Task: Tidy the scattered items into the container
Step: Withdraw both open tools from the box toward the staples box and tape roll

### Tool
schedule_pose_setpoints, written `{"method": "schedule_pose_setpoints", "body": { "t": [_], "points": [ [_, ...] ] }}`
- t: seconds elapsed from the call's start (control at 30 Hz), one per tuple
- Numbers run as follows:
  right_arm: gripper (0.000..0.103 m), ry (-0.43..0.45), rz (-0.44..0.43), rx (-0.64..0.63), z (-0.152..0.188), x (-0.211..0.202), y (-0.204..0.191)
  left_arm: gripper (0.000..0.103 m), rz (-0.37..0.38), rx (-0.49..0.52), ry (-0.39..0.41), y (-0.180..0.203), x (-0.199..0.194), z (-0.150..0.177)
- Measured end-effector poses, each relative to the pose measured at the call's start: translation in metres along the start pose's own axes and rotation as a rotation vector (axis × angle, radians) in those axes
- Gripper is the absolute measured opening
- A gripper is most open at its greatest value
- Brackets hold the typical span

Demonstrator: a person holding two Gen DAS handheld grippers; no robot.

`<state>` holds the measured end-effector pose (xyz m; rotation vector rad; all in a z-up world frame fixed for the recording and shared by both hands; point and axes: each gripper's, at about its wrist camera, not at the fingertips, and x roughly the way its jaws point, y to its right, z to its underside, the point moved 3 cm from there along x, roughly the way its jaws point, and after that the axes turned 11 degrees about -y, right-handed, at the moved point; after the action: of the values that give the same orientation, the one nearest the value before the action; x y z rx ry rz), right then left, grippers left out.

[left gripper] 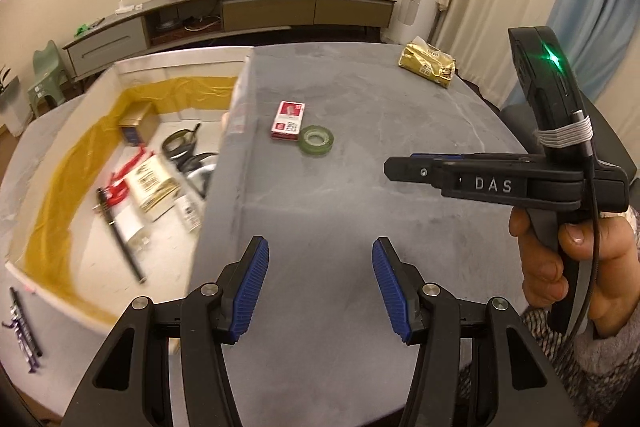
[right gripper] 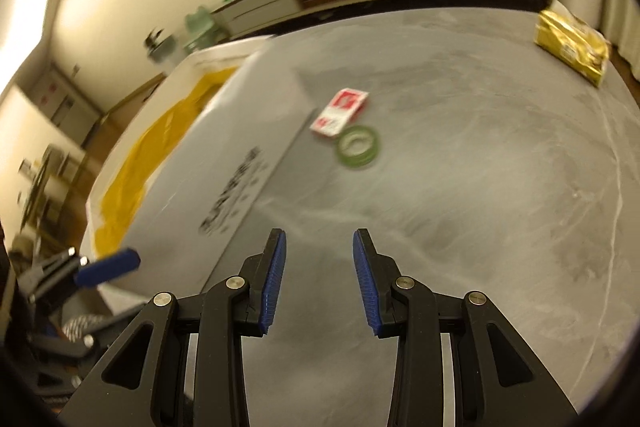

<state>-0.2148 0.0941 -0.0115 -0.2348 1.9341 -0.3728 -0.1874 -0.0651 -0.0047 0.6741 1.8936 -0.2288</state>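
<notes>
Two grippers, both mine, hang empty over the grey stone-look table (left gripper: 360, 155): the left gripper (left gripper: 320, 285) and the right gripper (right gripper: 319, 279) each have their blue ribbed fingers spread. Ahead, a red-and-white card box (left gripper: 287, 120) lies touching a green tape roll (left gripper: 317, 140); a gold foil packet (left gripper: 427, 65) sits well apart at the far edge. The white yellow-lined container (left gripper: 64, 131) stands left, already holding items.

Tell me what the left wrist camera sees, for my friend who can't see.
The open left gripper hovers over a grey table with a red box, green tape roll and gold packet. A white container holding items sits left.
</notes>
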Motion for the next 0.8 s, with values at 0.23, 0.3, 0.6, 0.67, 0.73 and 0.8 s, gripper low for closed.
{"method": "schedule_pose_setpoints", "body": {
  "t": [0.23, 0.3, 0.6, 0.67, 0.73, 0.8],
  "points": [
    [0.04, -0.023, 0.086, -0.028, -0.056, 0.033, 0.012, 0.056, 0.04, -0.006, 0.007, 0.007, 0.032, -0.022],
    [0.041, -0.028, 0.104, -0.052, -0.074, 0.046, 0.007, 0.056, 0.052, -0.003, 0.032, 0.009, 0.036, -0.022],
    [0.041, -0.049, 0.223, -0.172, -0.154, 0.134, -0.016, 0.056, 0.087, 0.003, 0.069, -0.008, 0.044, -0.02],
    [0.042, -0.06, 0.25, -0.193, -0.162, 0.148, -0.014, 0.055, 0.093, 0.011, 0.061, -0.009, 0.046, -0.02],
    [0.041, -0.052, 0.299, -0.26, -0.158, 0.15, -0.018, 0.055, 0.084, 0.028, 0.048, -0.008, 0.049, -0.019],
    [0.04, -0.072, 0.316, -0.295, -0.145, 0.146, -0.02, 0.056, 0.081, 0.032, 0.034, -0.009, 0.052, -0.018]
  ]
}}
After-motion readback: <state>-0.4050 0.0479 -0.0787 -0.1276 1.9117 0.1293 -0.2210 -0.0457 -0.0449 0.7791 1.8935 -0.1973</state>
